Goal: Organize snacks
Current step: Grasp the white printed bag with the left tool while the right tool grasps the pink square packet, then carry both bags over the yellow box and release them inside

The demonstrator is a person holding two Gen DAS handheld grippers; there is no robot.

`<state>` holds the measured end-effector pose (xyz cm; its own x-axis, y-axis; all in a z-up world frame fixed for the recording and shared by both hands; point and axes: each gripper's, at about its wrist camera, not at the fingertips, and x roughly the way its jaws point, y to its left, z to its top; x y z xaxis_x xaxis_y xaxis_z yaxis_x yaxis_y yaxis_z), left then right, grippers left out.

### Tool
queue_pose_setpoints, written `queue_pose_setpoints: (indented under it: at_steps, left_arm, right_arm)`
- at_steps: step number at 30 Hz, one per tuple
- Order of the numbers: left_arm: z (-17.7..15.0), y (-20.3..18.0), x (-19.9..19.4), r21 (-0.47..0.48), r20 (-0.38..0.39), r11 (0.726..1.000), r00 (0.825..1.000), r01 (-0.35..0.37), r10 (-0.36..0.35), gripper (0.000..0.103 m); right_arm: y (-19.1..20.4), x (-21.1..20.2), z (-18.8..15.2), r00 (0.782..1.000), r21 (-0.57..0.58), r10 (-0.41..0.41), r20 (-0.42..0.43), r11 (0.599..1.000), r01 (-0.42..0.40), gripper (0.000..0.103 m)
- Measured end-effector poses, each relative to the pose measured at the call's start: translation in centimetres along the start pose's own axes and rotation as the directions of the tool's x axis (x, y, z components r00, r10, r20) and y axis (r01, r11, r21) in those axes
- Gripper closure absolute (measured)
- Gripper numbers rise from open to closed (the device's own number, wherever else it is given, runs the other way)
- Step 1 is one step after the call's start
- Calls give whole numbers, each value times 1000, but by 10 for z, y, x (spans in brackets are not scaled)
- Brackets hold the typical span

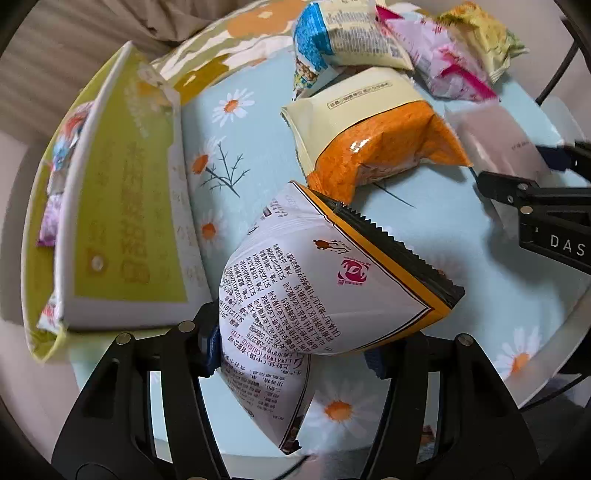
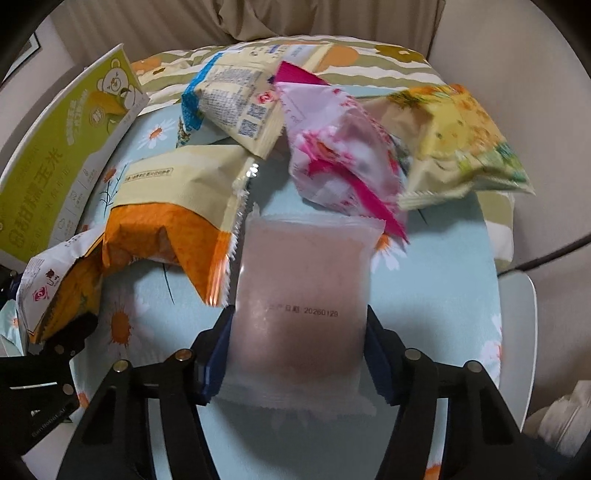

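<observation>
Left wrist view: a white printed snack packet point(image 1: 325, 295) is clamped between the narrowed jaws of the left gripper point(image 1: 291, 354) and carried above the daisy-print cloth point(image 1: 251, 147). Just beyond it an orange-and-cream packet point(image 1: 376, 147) is seen lying on the cloth, with a blue-edged packet point(image 1: 343, 33), a pink packet point(image 1: 443, 66) and a yellow floral packet point(image 1: 484, 37) piled behind. To the left a green-and-white box point(image 1: 122, 206) is stood open, and a few small packets point(image 1: 59, 184) are glimpsed inside it; the count cannot be made out.

In the right wrist view, a pale pink frosted packet point(image 2: 303, 295) is seen flat on the cloth between the fingers point(image 2: 214, 354) of the right gripper point(image 2: 299, 354); the pads are seen at its two sides, but a firm grip cannot be confirmed. The orange packet's edge is pressed against its left side, and the pink packet's tail is overlapped at its top right corner.

Six loose packets are counted, one box, two grippers.
</observation>
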<state>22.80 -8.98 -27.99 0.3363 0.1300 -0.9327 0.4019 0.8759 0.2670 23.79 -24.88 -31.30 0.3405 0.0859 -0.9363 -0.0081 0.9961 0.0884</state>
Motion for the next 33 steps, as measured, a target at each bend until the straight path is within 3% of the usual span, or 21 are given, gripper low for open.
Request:
queue_pose_setpoints:
  at_steps: [9, 15, 23, 33]
  left_arm:
    - [-15, 11, -38, -69, 72, 997, 997, 34, -29, 49]
    - [-32, 29, -85, -167, 153, 984, 988, 56, -30, 49]
    - [-57, 75, -129, -321, 243, 946, 969, 44, 37, 49]
    - [-76, 168, -155, -472, 280, 881, 946, -12, 163, 49]
  right_arm:
    - [-16, -36, -22, 999, 45, 26, 35, 999, -27, 44]
    - [0, -74, -14, 993, -3, 61, 105, 998, -61, 44]
    - [48, -129, 7, 962, -136, 164, 219, 981, -137, 44]
    - [132, -166, 43, 912, -283, 306, 273, 932, -228, 44]
